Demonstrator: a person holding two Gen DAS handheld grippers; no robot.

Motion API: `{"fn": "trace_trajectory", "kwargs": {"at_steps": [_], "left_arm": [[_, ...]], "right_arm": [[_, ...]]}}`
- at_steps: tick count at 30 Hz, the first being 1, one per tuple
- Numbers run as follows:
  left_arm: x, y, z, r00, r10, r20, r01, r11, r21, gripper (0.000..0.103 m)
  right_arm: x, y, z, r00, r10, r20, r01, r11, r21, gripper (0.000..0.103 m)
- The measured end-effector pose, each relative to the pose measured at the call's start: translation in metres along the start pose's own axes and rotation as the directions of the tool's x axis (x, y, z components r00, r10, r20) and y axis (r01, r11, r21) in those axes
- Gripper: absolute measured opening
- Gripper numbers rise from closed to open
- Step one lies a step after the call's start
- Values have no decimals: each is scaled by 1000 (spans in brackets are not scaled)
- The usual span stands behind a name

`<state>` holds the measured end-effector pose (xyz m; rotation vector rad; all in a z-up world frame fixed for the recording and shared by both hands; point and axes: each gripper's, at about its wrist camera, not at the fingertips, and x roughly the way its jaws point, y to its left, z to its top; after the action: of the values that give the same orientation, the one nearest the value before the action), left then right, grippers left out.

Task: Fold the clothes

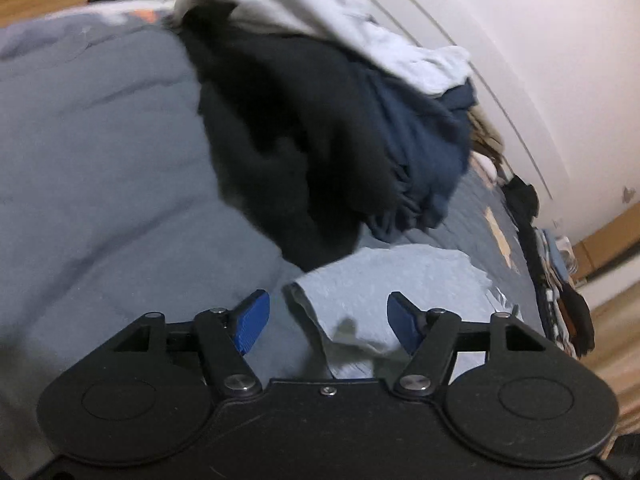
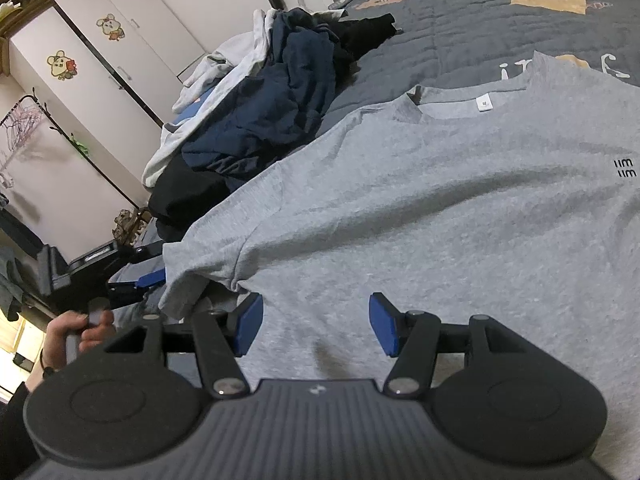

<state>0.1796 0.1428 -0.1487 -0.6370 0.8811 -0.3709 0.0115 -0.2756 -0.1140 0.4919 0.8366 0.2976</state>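
A grey T-shirt (image 2: 440,208) lies spread face up on the bed, its collar (image 2: 452,100) toward the far side. My right gripper (image 2: 316,326) stands open just above the shirt's lower body, nothing between its blue pads (image 2: 250,328). In the left wrist view my left gripper (image 1: 328,320) is open too, and the shirt's sleeve (image 1: 392,280) lies between and ahead of its fingers, not pinched. From the right wrist view the left gripper (image 2: 146,282) sits right beside the sleeve's edge (image 2: 188,268), held by a person's hand (image 2: 76,332).
A heap of black, navy and white clothes (image 1: 320,140) lies on the bed past the sleeve, also the clothes heap (image 2: 272,112) left of the shirt. The grey-blue bedspread (image 2: 500,28) stretches beyond. White wardrobe doors (image 2: 100,64) and a clothes rack (image 2: 36,120) stand at left.
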Motion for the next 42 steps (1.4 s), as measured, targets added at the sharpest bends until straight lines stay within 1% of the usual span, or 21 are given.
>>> {"fn": "trace_trajectory", "kwargs": {"at_steps": [1,2,3,4,6,9,11,12,13,15,16,17,18,20,21,24,29,32,36,39,42], "left_arm": [[2,-1,0,1000,-3,9,3,1000,14,59],[3,-2,1,1000,-6,19,5,1000,30,46],[6,-4,2,1000,-10,16,9,999,46,16],[11,-7,3,1000,-8,7,8,998,59,4],[3,-18,4,995,0,96,-11,994,107,3],[-18,-37,12,960,-37,276,-13,984,178,2],[-23,-52,11,925,-13,379,-83,968,236,3],[-20,-59,7,915,17,403,-135,955,264,5],[-13,-63,5,918,58,393,-180,942,282,5],[1,-59,4,947,128,295,-204,948,244,13],[1,-55,3,952,142,273,-205,953,222,17],[0,-50,1,956,154,251,-206,958,200,29],[-1,-45,0,959,165,229,-208,962,177,44],[-17,-40,-6,948,196,252,-232,965,122,63],[-25,-38,-10,946,195,259,-224,971,84,63],[-39,-35,-27,962,165,218,-160,986,-39,63],[-41,-49,-62,974,106,198,-75,984,-160,63],[-33,-64,-82,982,74,171,-47,987,-156,63],[-17,-76,-94,988,84,132,-64,986,-153,63],[-15,-88,-101,994,58,93,-50,996,-79,63],[-19,-99,-113,999,30,44,-31,999,18,63]], "right_arm": [[1,-1,0,1000,-1,-2,1,1000,1,58],[1,-2,-1,1000,-2,-4,2,1000,3,58],[2,-3,-1,1000,-5,-6,5,1000,7,58],[2,-4,-2,1000,-6,-7,6,1000,10,58],[1,-6,-2,1000,-3,-8,4,1000,13,58],[-1,-7,-2,1000,5,-2,-5,1000,16,58],[-2,-7,-2,1000,7,0,-7,1000,18,58],[-3,-7,-2,1000,8,0,-8,1000,17,58],[-4,-7,-2,1000,8,0,-8,1000,17,58],[-5,-8,-2,1000,10,0,-10,1000,16,58],[-5,-8,-2,1000,11,0,-11,1000,16,58],[-6,-8,-2,1000,12,1,-12,1000,15,58],[-8,-7,-1,1000,15,5,-15,1000,15,58],[-10,-6,1,1000,25,18,-25,999,22,58],[-11,-6,2,999,29,24,-30,999,26,58],[-14,-4,5,998,40,39,-41,998,38,58],[-16,2,5,997,51,53,-53,998,37,58],[-13,9,2,997,69,43,-70,997,21,58],[-5,22,-9,996,89,-6,-89,996,-25,58],[1,31,-17,994,100,-44,-103,993,-60,58],[-7,31,-21,995,90,-50,-93,993,-76,58]]}}
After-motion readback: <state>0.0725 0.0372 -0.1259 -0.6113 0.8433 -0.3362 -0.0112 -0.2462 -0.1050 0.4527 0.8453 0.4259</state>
